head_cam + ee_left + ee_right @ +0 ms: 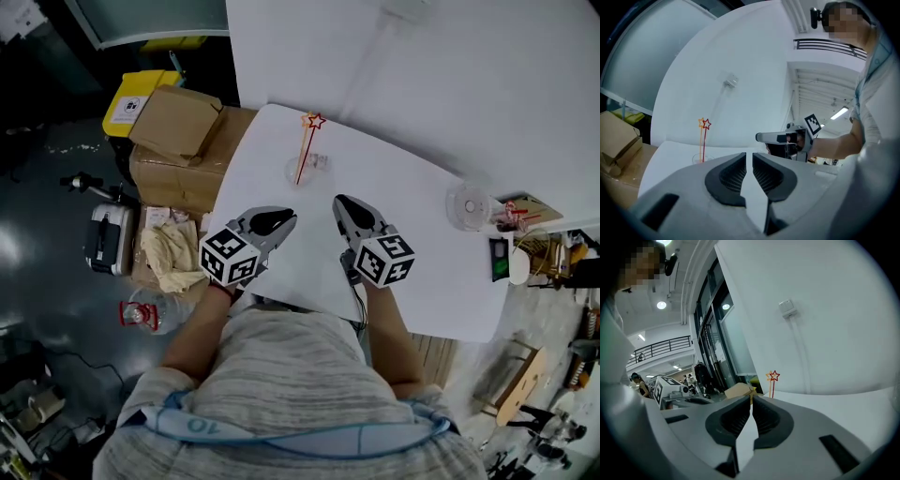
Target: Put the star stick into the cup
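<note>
A clear cup (307, 169) stands on the white table (422, 272) near its far edge. Two thin star sticks stand leaning in it, a red star stick (316, 122) beside an orange one; in the left gripper view the red star stick (706, 124) rises above the cup (699, 158), and in the right gripper view only the star tops (774, 376) show over the jaws. My left gripper (285, 221) and right gripper (339, 202) hover side by side over the table's near half, well short of the cup. Both are shut with nothing held.
Cardboard boxes (183, 141) and a yellow bin (141, 98) sit on the floor left of the table. A second clear round container (469, 204) stands at the table's right, with small items (511, 262) beyond it. A white wall backs the table.
</note>
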A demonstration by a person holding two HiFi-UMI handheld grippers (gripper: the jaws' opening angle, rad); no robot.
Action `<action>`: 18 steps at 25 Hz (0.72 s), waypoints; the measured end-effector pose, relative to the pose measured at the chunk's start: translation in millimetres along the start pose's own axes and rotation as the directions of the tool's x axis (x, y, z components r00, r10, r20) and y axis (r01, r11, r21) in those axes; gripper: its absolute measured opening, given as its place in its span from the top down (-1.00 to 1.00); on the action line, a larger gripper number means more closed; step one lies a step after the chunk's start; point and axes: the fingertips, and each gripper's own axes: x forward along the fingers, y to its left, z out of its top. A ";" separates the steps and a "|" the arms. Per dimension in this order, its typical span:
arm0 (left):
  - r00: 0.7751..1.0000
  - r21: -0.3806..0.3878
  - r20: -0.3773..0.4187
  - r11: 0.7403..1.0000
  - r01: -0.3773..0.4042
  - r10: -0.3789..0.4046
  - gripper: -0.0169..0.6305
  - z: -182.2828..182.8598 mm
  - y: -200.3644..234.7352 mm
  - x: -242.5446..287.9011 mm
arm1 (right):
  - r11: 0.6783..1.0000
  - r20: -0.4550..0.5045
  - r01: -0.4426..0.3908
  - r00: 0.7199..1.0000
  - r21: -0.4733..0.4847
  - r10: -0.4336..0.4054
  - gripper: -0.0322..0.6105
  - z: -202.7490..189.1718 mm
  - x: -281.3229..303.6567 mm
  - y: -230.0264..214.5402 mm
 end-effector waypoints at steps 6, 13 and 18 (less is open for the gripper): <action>0.999 0.033 0.015 0.998 0.052 -0.052 0.83 13.6 -20.2 10.6 | 0.999 0.014 0.025 1.000 0.020 -0.026 0.85 1.9 -30.2 7.5; 0.997 0.050 0.014 0.995 0.081 -0.081 0.83 17.7 -37.1 15.9 | 0.997 -0.003 0.022 1.000 0.078 -0.022 0.87 -10.1 -45.4 18.7; 0.998 0.046 0.028 0.998 0.050 -0.052 0.83 17.4 -38.6 9.7 | 0.994 -0.014 0.000 1.000 0.111 0.002 0.87 -19.8 -49.3 28.6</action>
